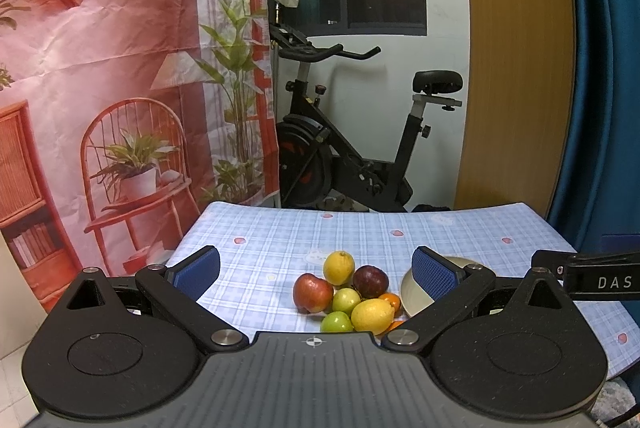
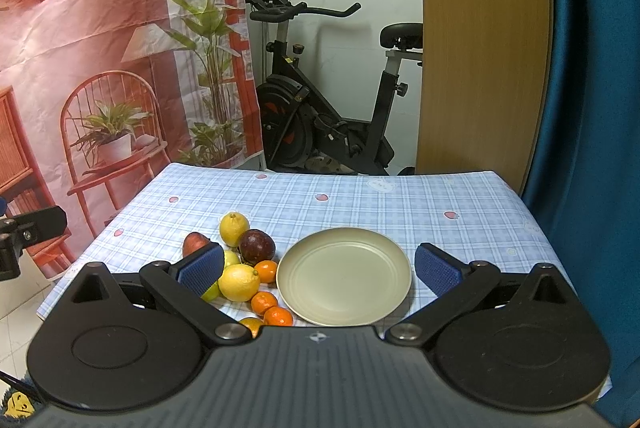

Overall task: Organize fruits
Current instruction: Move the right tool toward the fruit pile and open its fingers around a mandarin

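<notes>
Fruit (image 2: 240,282) is piled on the checked tablecloth (image 2: 340,199) just left of an empty plate (image 2: 344,276); some pieces are hidden behind gripper fingers. The left gripper (image 1: 316,272) and right gripper (image 2: 320,268) are held wide apart, gripping nothing. An exercise bike (image 2: 320,107) is seen behind the table.

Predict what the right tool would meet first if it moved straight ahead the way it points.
Probably the plate, which lies centred between the open right tool's fingers. Nothing stands before it, though depth is hard to judge.
</notes>
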Demonstrator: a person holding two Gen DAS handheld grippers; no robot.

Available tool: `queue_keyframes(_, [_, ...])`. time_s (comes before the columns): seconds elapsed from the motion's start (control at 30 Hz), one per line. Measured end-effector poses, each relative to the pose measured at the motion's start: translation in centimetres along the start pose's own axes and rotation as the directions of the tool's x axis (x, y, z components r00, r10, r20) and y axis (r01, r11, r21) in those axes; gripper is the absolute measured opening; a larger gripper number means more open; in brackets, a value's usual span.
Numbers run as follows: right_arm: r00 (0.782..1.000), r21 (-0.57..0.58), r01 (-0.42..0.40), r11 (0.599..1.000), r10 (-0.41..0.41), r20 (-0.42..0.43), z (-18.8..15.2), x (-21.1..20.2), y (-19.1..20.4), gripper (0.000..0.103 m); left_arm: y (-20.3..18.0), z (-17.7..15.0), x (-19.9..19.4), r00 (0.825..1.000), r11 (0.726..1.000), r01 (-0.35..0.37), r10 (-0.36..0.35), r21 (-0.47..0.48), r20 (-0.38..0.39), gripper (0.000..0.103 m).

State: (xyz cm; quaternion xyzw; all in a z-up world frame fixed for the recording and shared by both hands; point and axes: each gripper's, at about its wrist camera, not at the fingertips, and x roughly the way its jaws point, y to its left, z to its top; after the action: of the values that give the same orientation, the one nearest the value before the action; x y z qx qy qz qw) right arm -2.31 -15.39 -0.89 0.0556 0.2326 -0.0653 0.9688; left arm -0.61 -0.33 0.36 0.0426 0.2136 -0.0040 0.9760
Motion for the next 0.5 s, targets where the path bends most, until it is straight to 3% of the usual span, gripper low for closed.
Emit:
queue_keyframes(0.27, [0.999, 0.017, -0.033, 0.999, 0.032, 0.027, 0.2, 0.2, -0.5, 0.103, 0.2, 0.1, 1.0, 0.999, 0.999, -0.021, 0.02, 0.031, 0.029, 0.103])
queue_keyframes(0.5, [0.988, 0.039, -0.09, 0.995, 0.084, 0.131, 1.5, 2.2, -2.0, 0.103, 0.7, 0.5, 3.5, 0.993, 0.992, -0.115, 0.113, 0.049, 0.046, 0.103])
